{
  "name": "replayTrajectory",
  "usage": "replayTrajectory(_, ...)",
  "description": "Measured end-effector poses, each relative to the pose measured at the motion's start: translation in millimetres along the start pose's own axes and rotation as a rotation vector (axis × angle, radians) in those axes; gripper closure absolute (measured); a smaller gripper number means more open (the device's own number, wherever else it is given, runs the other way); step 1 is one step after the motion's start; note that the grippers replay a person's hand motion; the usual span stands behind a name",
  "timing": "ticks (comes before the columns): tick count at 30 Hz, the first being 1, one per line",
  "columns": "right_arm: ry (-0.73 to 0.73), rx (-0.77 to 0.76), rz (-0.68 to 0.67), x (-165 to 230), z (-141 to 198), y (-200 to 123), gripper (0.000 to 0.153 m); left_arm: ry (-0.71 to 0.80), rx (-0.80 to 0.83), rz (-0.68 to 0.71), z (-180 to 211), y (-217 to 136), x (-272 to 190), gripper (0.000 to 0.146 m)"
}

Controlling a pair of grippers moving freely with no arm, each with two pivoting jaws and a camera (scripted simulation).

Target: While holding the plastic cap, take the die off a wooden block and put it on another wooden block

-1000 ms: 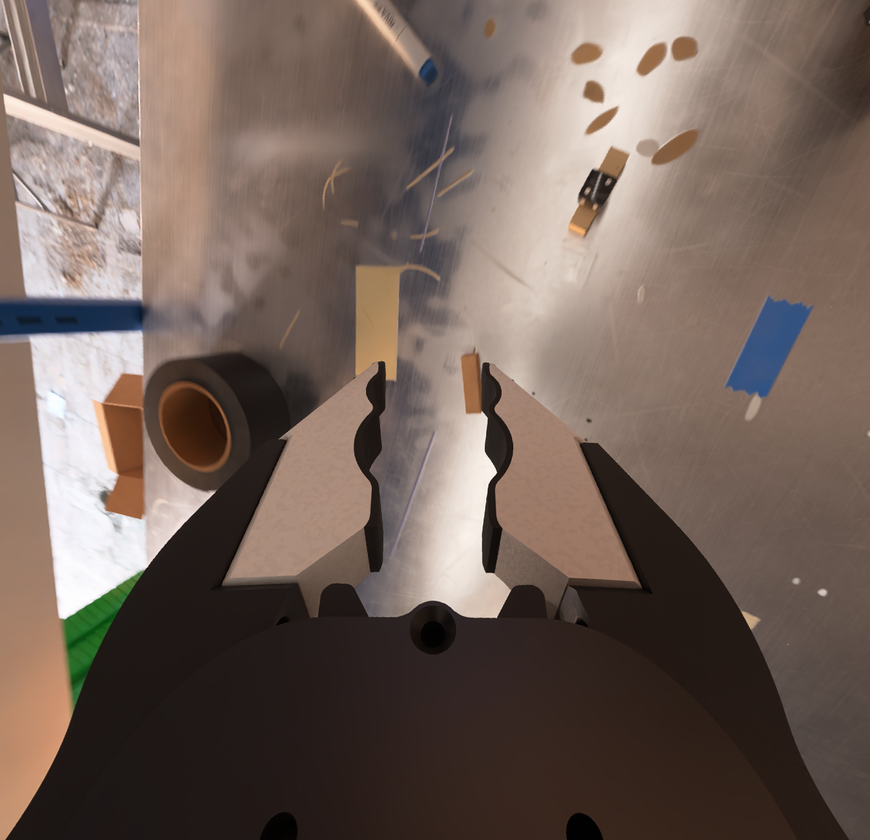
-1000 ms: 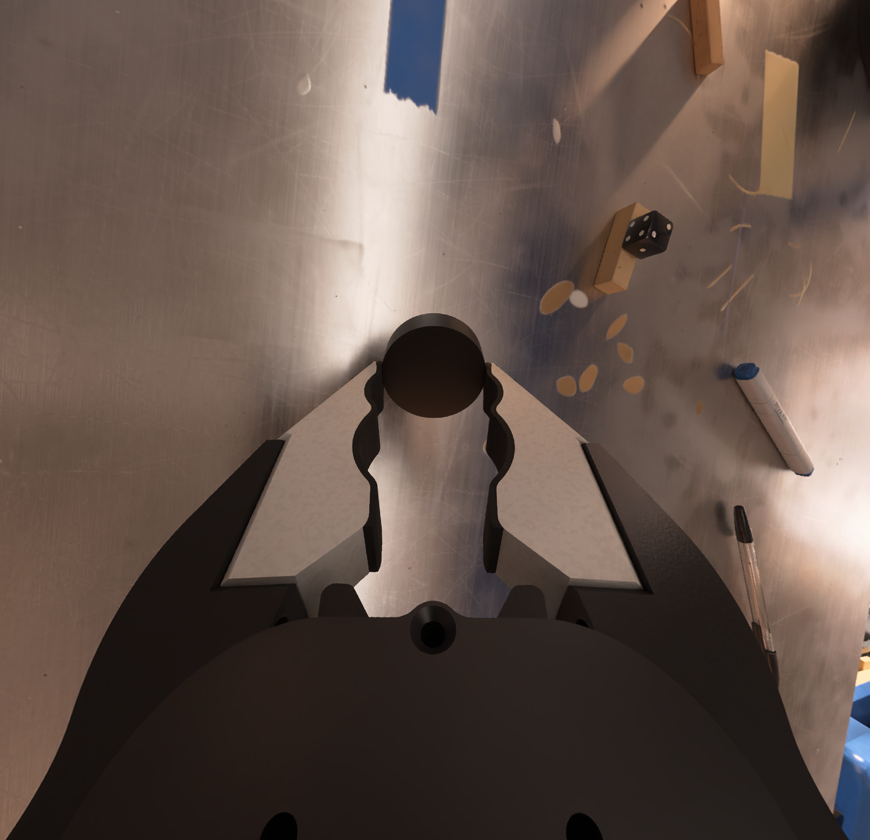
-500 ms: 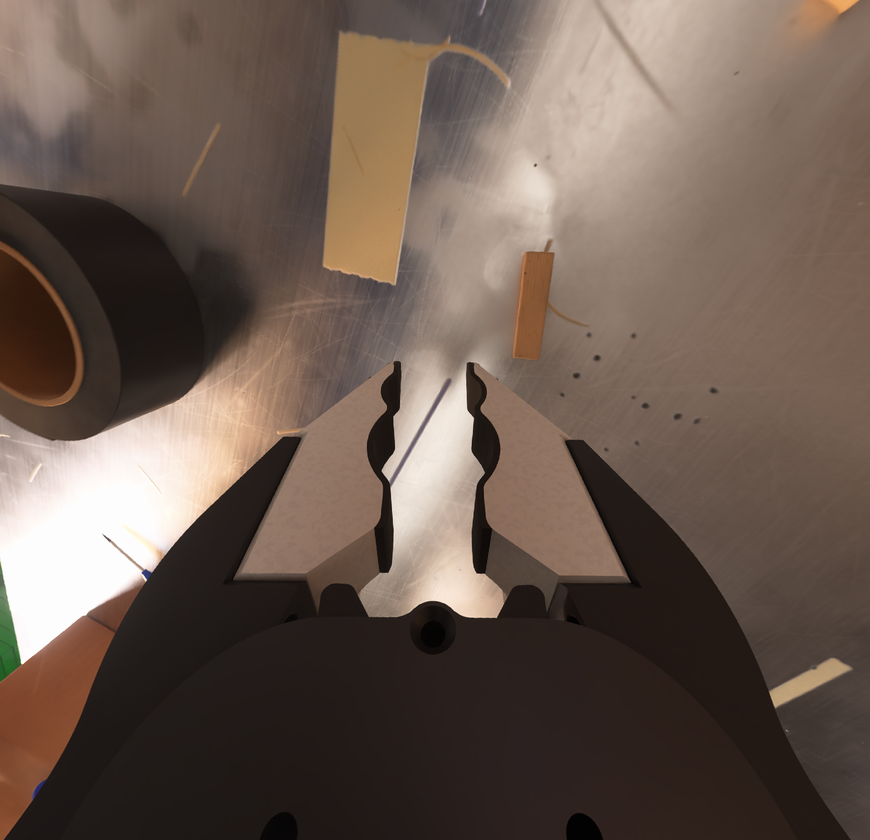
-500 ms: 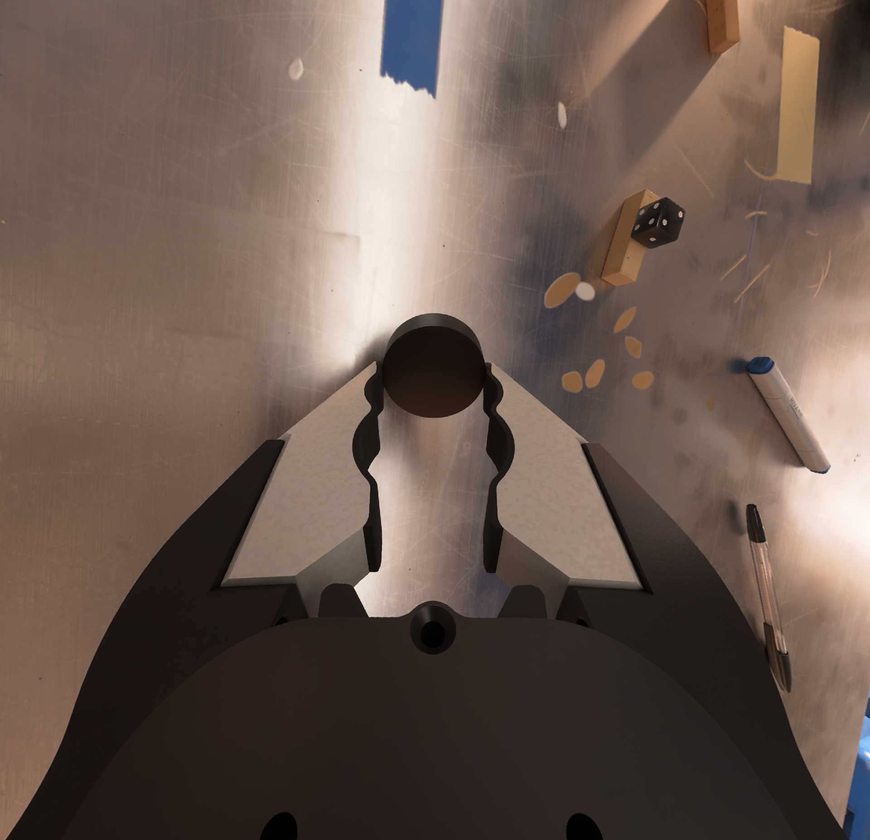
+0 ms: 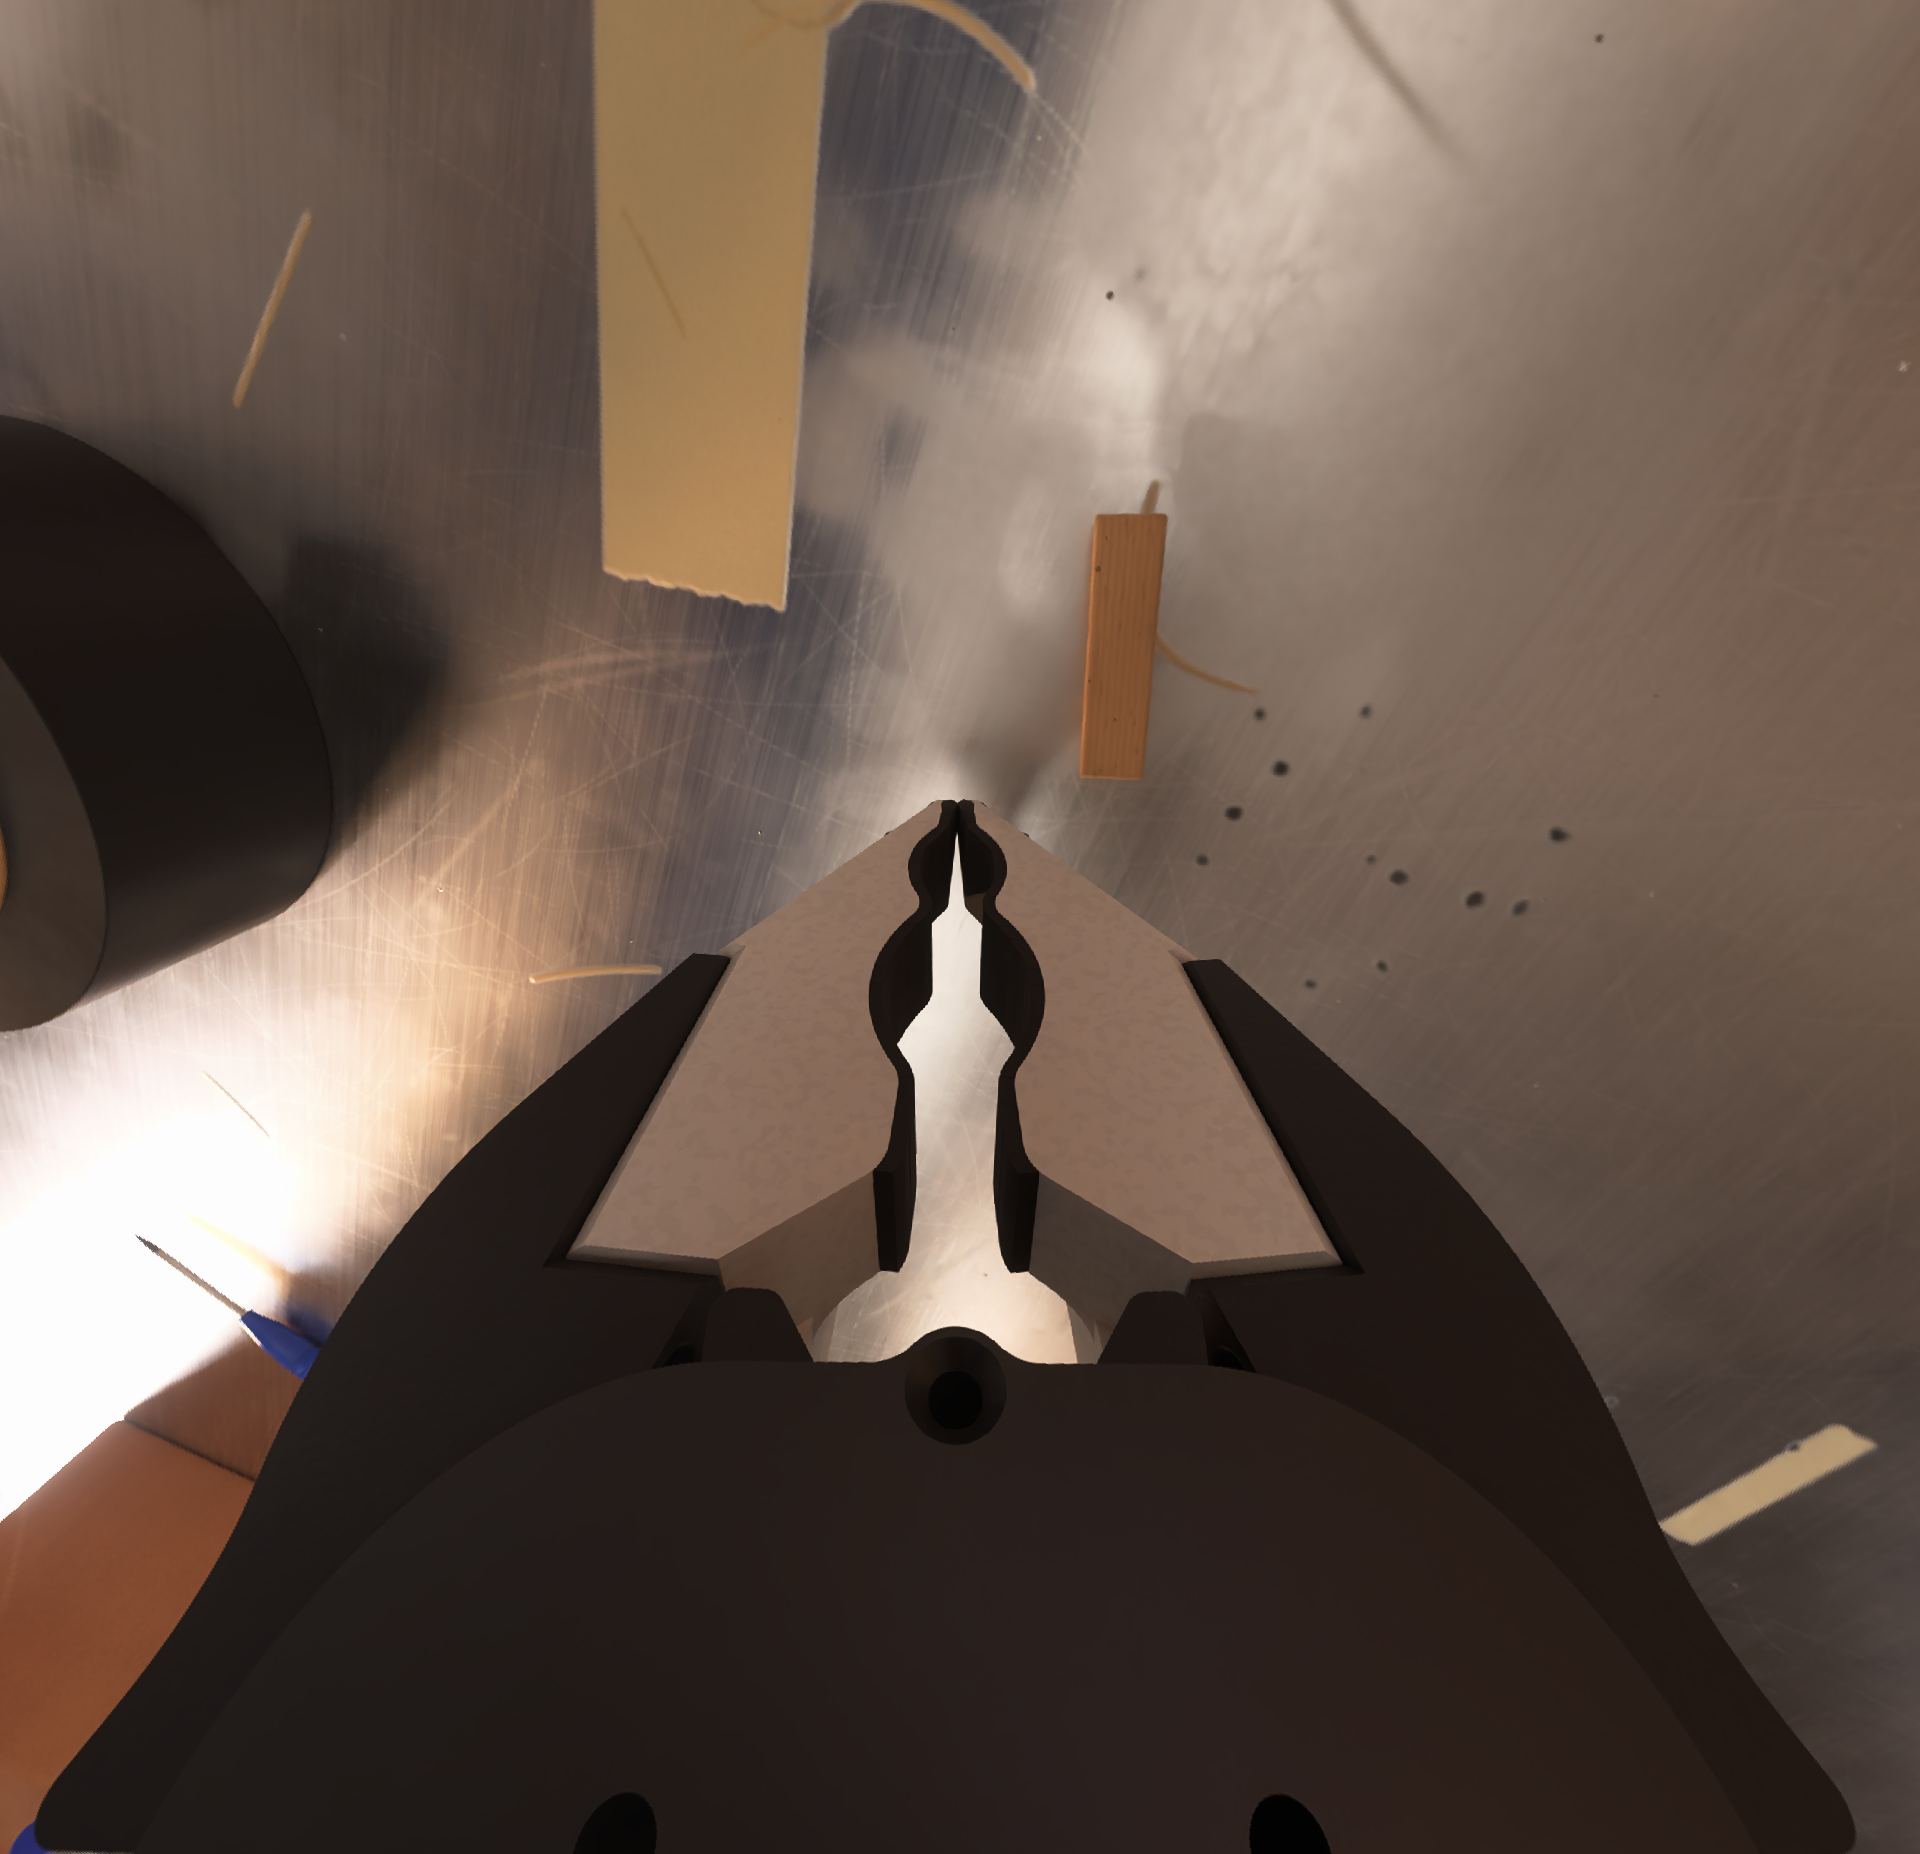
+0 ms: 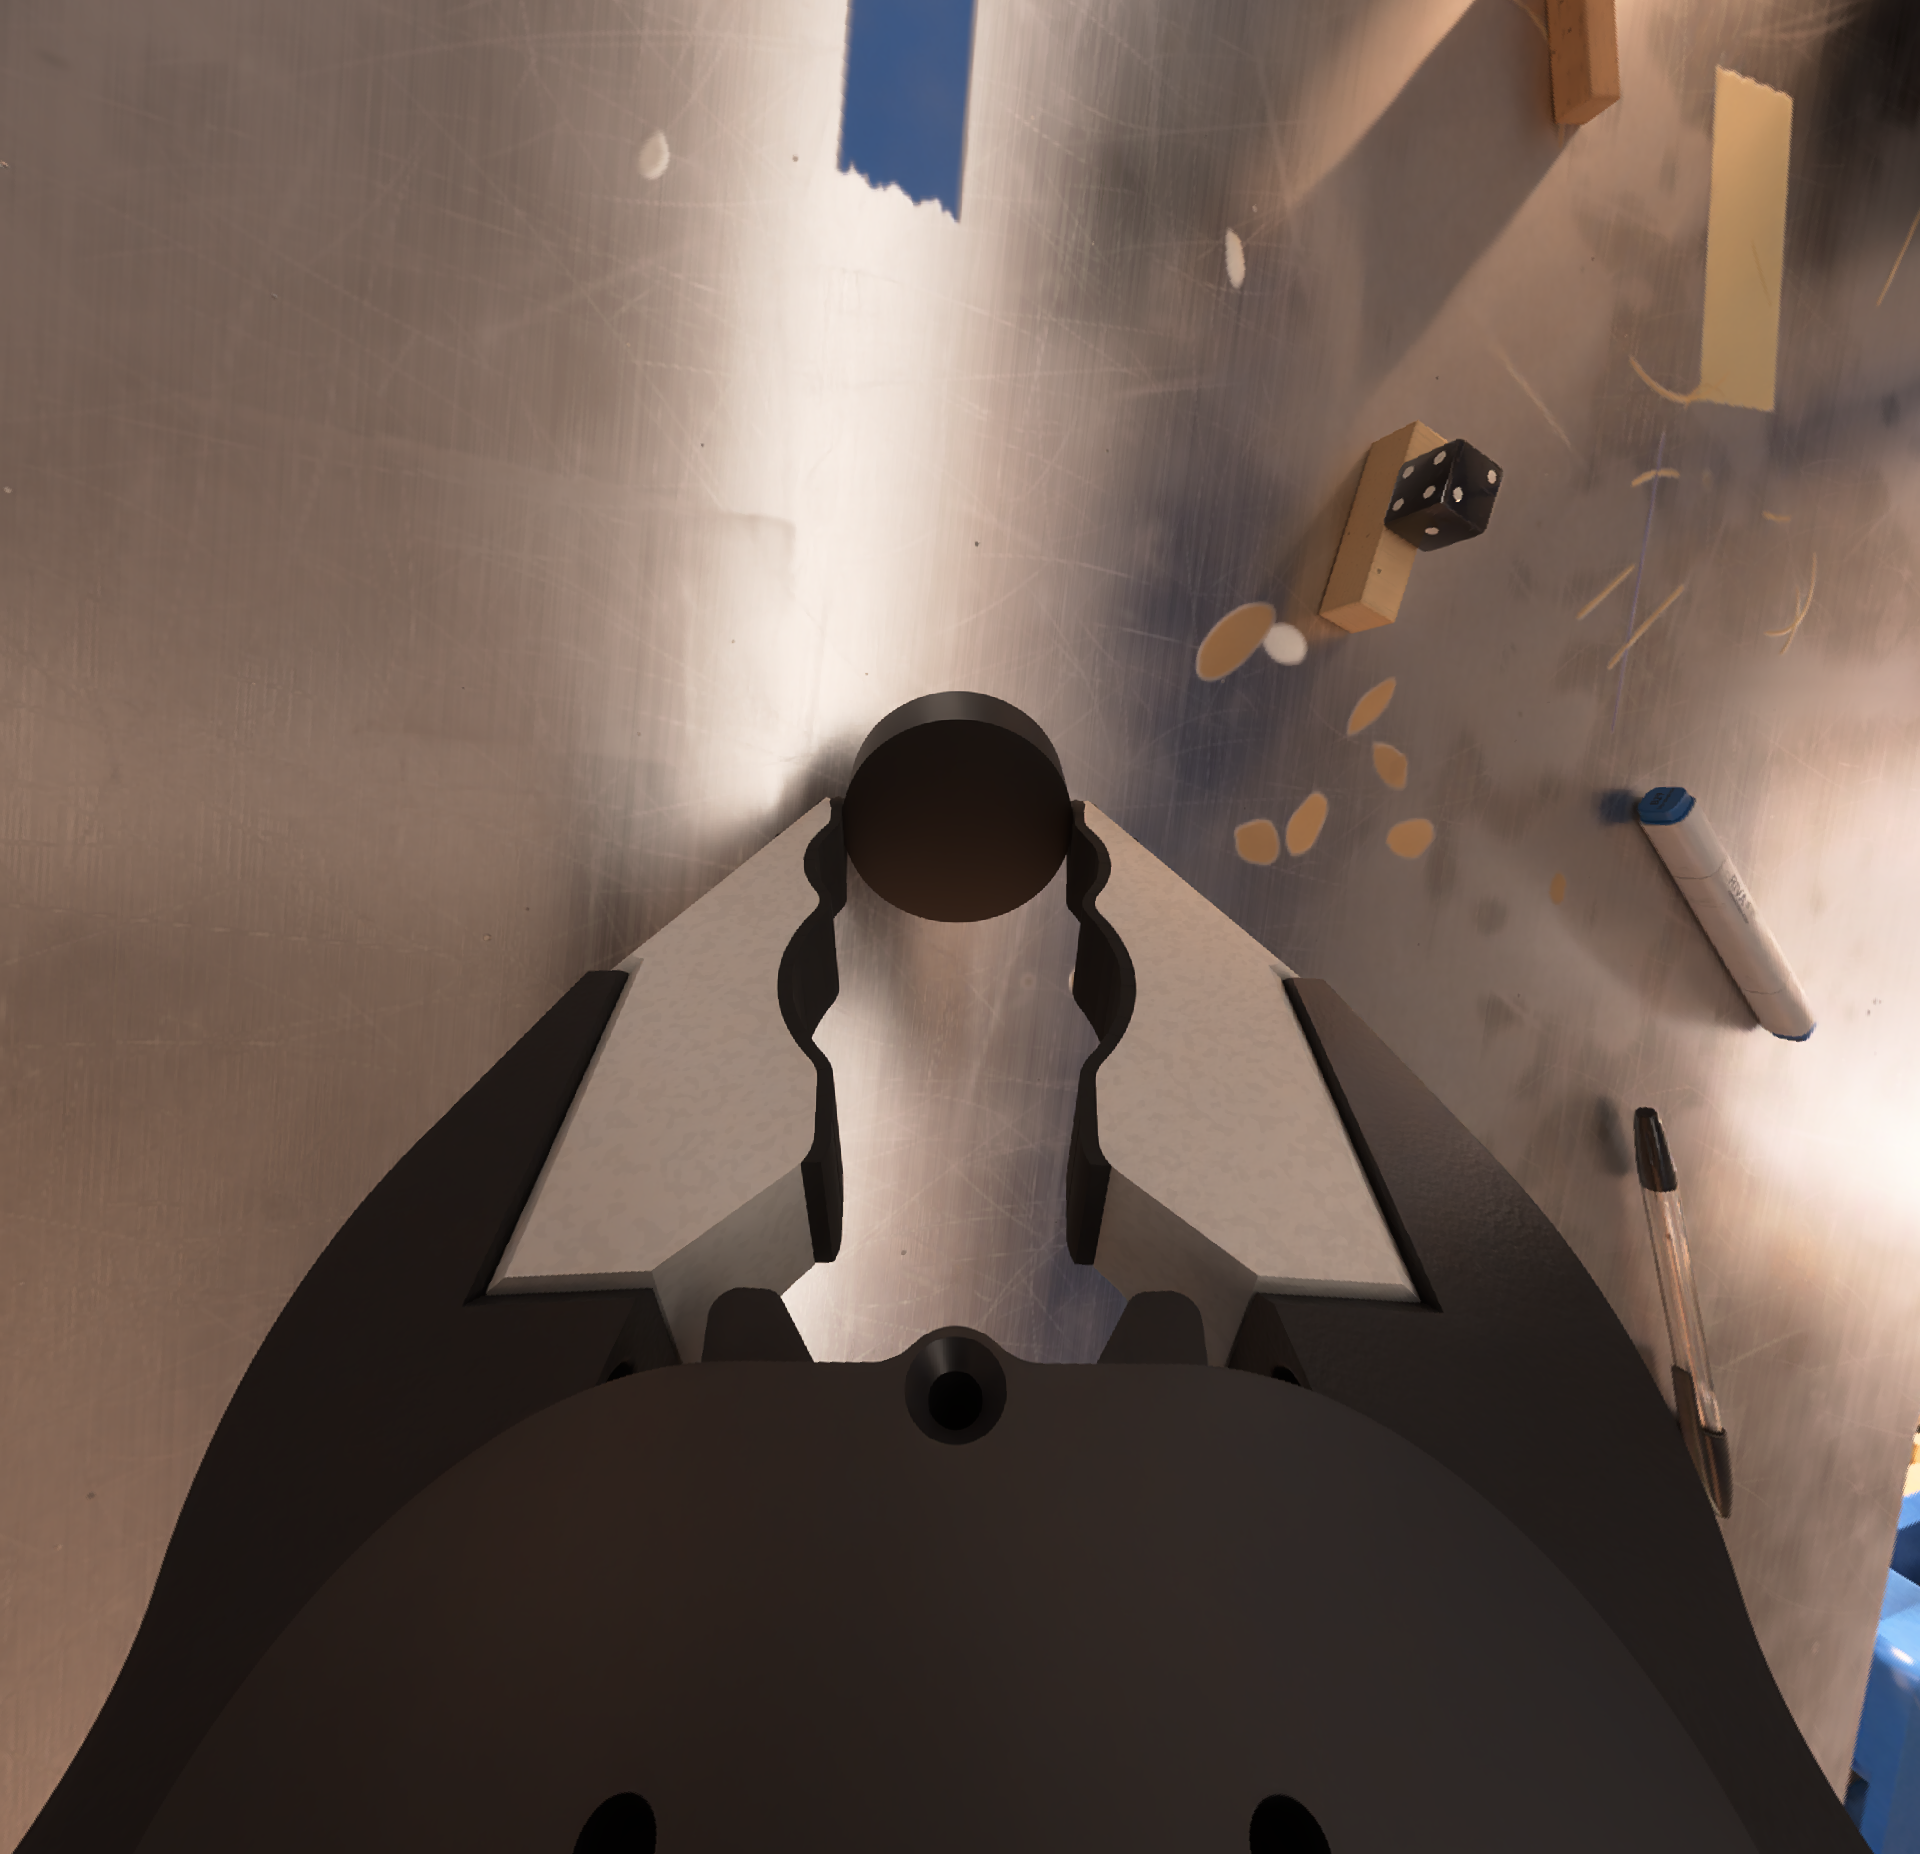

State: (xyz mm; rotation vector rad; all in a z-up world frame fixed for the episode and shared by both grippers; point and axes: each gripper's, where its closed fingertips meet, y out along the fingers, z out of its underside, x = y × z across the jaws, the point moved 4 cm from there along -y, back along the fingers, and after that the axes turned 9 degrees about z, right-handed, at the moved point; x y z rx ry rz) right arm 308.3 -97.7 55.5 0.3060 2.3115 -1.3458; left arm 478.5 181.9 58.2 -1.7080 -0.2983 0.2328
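Observation:
My right gripper [image 6: 957, 817] is shut on a round black plastic cap [image 6: 957, 812], held above the metal table. In the right wrist view a black die [image 6: 1442, 496] with white pips sits on the far end of a wooden block [image 6: 1363, 547], to the upper right of the cap. A second wooden block [image 6: 1579, 22] lies farther off at the top right. In the left wrist view my left gripper [image 5: 957, 809] is shut and empty, close above the table. A bare wooden block [image 5: 1120, 646] lies just ahead and right of its tips.
Left wrist view: a black tape roll [image 5: 135, 755] at left, a beige tape strip [image 5: 707, 277] ahead, a cardboard box [image 5: 125, 1534] at lower left. Right wrist view: blue tape [image 6: 909, 59], wood chips [image 6: 1309, 828], a white marker [image 6: 1725, 911], a pen [image 6: 1678, 1285], a beige strip [image 6: 1745, 246].
My left gripper dropped close to the table near the bare block and its jaws went from open to shut on nothing. My right gripper kept the cap and drifted slightly.

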Motion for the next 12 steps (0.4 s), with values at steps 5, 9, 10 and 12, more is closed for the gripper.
replayTrajectory(5,-0.001,-0.001,0.001,0.0,-0.3,-0.2,0.110,-0.027,-0.027,0.027,-0.4,-5.7,-1.9,0.140)
replayTrajectory(9,0.000,-0.003,0.003,-0.3,-0.4,-0.7,0.110,-0.050,-0.003,0.047,-0.3,1.0,0.8,0.121)
replayTrajectory(10,0.000,-0.003,0.003,-0.3,-0.3,-0.6,0.110,-0.051,-0.013,0.056,-1.6,1.7,1.5,0.123)
replayTrajectory(12,0.000,-0.001,0.002,-0.3,0.1,-0.4,0.110,-0.045,-0.015,0.070,-3.6,3.5,0.1,0.131)
